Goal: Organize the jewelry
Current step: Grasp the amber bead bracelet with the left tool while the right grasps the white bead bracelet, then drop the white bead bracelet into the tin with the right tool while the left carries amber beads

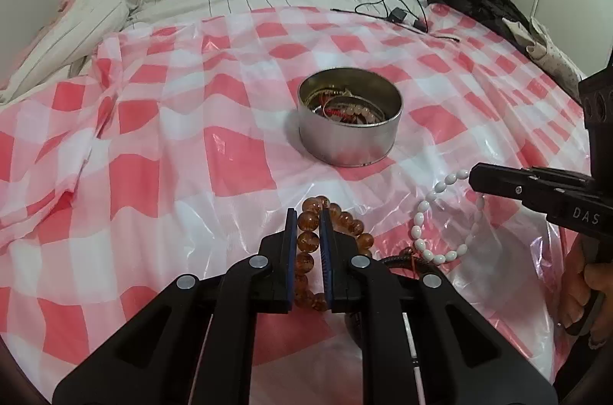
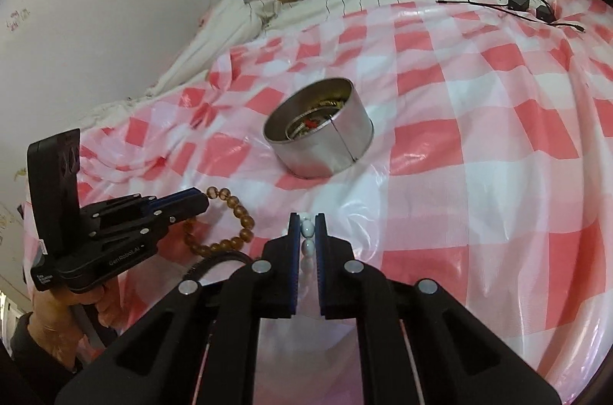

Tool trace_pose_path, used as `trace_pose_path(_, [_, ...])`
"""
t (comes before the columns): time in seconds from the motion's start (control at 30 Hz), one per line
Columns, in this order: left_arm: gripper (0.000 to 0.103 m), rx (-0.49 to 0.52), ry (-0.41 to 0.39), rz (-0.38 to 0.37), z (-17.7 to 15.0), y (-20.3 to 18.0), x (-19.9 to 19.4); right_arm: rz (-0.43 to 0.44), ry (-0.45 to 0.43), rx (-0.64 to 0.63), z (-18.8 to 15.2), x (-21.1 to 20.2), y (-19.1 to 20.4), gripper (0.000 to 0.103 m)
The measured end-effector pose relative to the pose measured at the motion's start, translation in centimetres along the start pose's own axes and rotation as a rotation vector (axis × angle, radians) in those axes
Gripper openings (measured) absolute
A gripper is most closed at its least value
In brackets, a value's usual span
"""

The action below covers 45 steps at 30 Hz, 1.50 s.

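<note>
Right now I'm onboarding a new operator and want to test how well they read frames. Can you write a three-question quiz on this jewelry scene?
1. True or false: the round metal tin already holds jewelry.
2. Which bracelet is the right gripper closed on? A. amber bead bracelet B. white bead bracelet C. dark cord bracelet
3. Fill in: the left gripper has its fingers on either side of a string of ___ beads.

Key: 1 true, beaded pieces show inside. 2 B, white beads sit between its pads. 3 amber.
</note>
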State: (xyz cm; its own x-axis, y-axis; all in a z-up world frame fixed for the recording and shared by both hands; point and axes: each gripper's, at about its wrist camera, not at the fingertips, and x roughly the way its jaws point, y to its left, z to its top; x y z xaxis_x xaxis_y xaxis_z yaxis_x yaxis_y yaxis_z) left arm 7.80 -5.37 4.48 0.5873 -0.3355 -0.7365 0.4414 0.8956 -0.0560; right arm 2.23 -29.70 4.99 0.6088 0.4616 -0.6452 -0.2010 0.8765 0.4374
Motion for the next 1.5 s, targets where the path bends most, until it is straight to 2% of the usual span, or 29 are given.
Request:
trace_pose_path(0.2, [0.01, 0.02, 0.004, 0.029, 0.0, -0.3, 0.2, 0.03, -0.01, 0.004, 0.0, -0.2, 0.3, 0.008])
trace_pose_path(0.57, [0.01, 0.076, -0.037, 0.082, 0.3, -1.2, -0.9, 0.129, -0.048, 0.022, 0.1, -0.9, 0.7, 0.008])
trace_pose_path(0.9, [0.01, 0.111, -0.076, 0.081, 0.9, -2.0, -2.3, 0.196, -0.099, 0.034, 0.5, -2.0, 1.0, 0.008])
trace_pose_path(0.97, [0.01, 0.102, -0.085, 0.07, 1.1, -1.9, -2.7, 0.179, -0.085, 0.025, 0.7, -1.9, 1.1, 0.008])
trace_pose_path(1.03, [0.01, 0.094, -0.091, 0.069, 1.2, -1.7, -3.0, 0.114, -0.032, -0.001, 0.8, -1.3, 1.3, 0.009])
trace_pose_path(1.07, [0.01, 0.083, -0.094, 0.064, 1.2, -1.4, -3.0, 0.062, -0.01, -0.017, 0.7, -0.9, 1.3, 0.012])
trace_pose_path(1.13, [0.01, 0.068, -0.097, 0.058, 1.3, -1.1, -3.2, -0.084, 0.067, -0.091, 0.2, 0.6, 1.6, 0.056])
trace_pose_path(1.17, [0.01, 0.067, -0.097, 0.058, 1.2, -1.1, -3.2, -0.165, 0.088, -0.14, -0.2, 1.3, 1.9, 0.058])
trace_pose_path(1.23, [0.01, 0.068, -0.098, 0.056, 1.3, -1.1, -3.2, -0.243, 0.161, -0.189, -1.1, 3.2, 2.0, 0.058])
trace_pose_path(1.3, [0.01, 0.072, -0.097, 0.053, 1.3, -1.0, -3.2, -0.294, 0.181, -0.254, -1.8, 4.3, 2.5, 0.054])
trace_pose_path(1.33, [0.01, 0.072, -0.097, 0.052, 1.3, -0.9, -3.3, -0.284, 0.183, -0.27, -1.9, 4.4, 2.8, 0.034])
trace_pose_path(1.37, [0.01, 0.07, -0.097, 0.051, 1.3, -0.9, -3.3, -0.273, 0.182, -0.27, -1.8, 4.2, 2.9, 0.018])
trace_pose_path(1.4, [0.01, 0.067, -0.098, 0.048, 1.3, -1.0, -3.3, -0.226, 0.176, -0.232, -1.7, 3.9, 2.4, 0.008])
trace_pose_path(1.43, [0.01, 0.058, -0.1, 0.035, 1.4, -0.9, -3.4, -0.179, 0.169, -0.187, -1.6, 3.6, 1.8, 0.008])
trace_pose_path(1.5, [0.01, 0.044, -0.109, 0.016, 1.6, -1.0, -3.8, 0.002, 0.119, -0.031, -0.6, 2.2, 0.0, 0.008])
